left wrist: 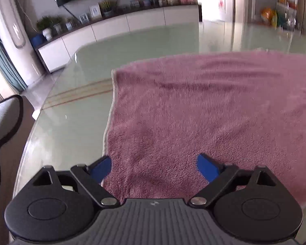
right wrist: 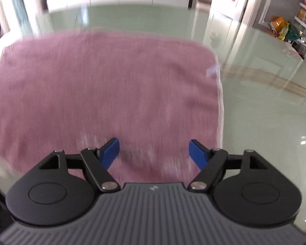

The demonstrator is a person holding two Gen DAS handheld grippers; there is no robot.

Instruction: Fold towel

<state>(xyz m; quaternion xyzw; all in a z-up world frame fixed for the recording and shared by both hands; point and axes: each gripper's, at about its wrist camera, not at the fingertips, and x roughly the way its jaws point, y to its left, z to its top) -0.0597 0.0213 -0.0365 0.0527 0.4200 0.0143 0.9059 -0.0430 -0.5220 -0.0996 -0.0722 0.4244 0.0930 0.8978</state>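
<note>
A pink terry towel (left wrist: 204, 112) with a pale trim lies spread flat on the glass table (left wrist: 71, 122). My left gripper (left wrist: 154, 168) is open and empty, hovering over the towel's near left corner; its left blue pad (left wrist: 101, 168) sits at the towel's left edge. In the right wrist view the same towel (right wrist: 102, 85) fills the left and middle, blurred by motion. My right gripper (right wrist: 154, 152) is open and empty above the towel's near right part, its right pad (right wrist: 197, 153) just inside the right trim edge.
The table (right wrist: 265, 122) is glossy green glass with a rounded rim. A grey chair back (left wrist: 4, 122) stands at the left edge. A white sideboard (left wrist: 112, 28) with plants and frames runs behind. Shelves with packets (right wrist: 295, 26) stand far right.
</note>
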